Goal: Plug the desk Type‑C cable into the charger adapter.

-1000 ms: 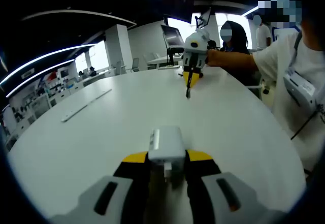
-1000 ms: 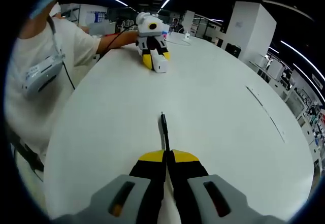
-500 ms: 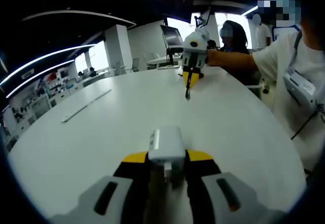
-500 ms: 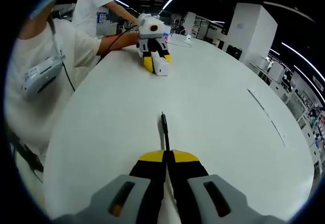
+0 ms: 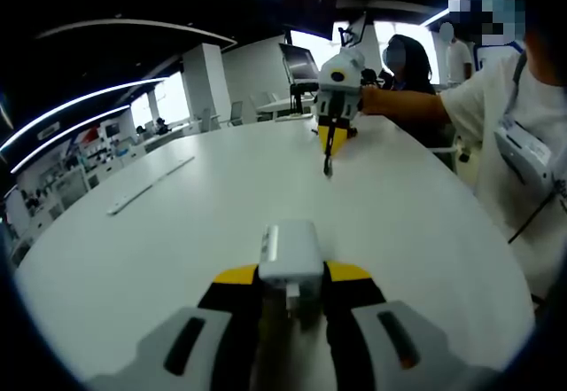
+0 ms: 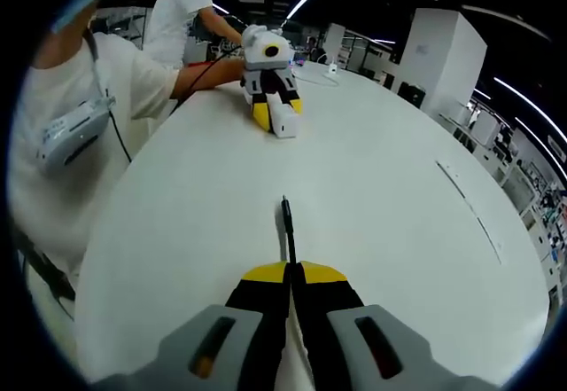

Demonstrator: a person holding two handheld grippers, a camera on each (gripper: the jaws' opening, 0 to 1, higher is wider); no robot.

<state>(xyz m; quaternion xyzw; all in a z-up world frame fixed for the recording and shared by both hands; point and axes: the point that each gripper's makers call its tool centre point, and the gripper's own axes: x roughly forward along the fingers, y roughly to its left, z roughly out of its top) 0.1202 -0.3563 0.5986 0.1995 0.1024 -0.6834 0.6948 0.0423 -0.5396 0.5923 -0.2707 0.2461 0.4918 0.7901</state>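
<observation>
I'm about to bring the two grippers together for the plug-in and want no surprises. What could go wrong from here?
1. The Type-C cable sticks out thin and long past the shut right gripper; its tip could bend or twist on contact.
2. The charger adapter is pinched only at its lower end by the left gripper, so a push may tilt it or slide it back.
3. The grippers are far apart across the table; aligning a small port at approach may miss.

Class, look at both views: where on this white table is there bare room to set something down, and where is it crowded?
The table is bare between the left tool holding the charger adapter and the right tool pinching the Type-C cable. A thin strip borders the far side. Crowding occurs at the person's edge.
</observation>
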